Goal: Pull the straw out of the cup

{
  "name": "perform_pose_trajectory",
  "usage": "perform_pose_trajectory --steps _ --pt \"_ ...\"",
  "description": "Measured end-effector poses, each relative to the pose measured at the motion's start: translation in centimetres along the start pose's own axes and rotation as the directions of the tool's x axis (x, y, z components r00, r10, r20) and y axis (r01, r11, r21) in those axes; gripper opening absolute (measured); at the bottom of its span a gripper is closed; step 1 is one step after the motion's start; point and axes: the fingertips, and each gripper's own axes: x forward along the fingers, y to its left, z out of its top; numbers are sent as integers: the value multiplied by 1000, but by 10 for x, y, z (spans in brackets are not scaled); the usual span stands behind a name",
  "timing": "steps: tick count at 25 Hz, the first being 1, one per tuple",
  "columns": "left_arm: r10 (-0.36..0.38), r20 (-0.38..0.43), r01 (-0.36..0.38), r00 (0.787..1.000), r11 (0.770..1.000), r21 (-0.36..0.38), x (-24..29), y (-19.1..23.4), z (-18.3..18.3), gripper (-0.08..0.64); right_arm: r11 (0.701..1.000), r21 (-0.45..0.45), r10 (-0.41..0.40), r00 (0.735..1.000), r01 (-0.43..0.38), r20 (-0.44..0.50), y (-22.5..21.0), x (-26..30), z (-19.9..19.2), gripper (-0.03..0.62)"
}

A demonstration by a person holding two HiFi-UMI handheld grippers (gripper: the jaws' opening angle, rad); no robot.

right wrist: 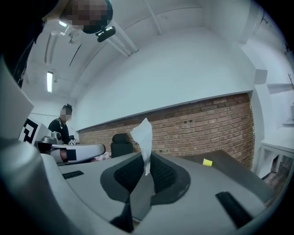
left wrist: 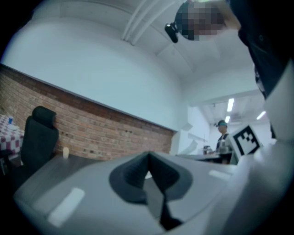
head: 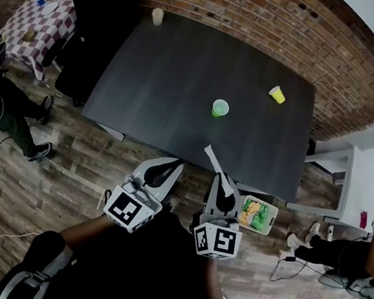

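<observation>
Two claws are hovering beside the counter (head: 186, 73): the right claw (head: 222, 180) is pinching the white straw (head: 212, 158), well apart from the green cup (head: 220, 107); the left claw (head: 172, 166) is sitting closed, empty.

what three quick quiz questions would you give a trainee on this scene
1. True or false: the straw stands in the green cup.
2. Which gripper holds the straw? A) left gripper B) right gripper C) neither
3. Fill in: of the cups on the table, the one nearest the straw is ____.

Key:
1. False. The straw is out of the cup, pinched between jaws near the table's front edge.
2. B. The left gripper is shut on nothing.
3. Green.
</observation>
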Motion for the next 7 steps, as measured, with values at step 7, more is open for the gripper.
perform_pose_trajectory --steps 7 --pt "2 -11 -2 1000 1000 1 -4 -1 -1 3 1000 -8 1 1000 -1 -2 0 -2 1 38"
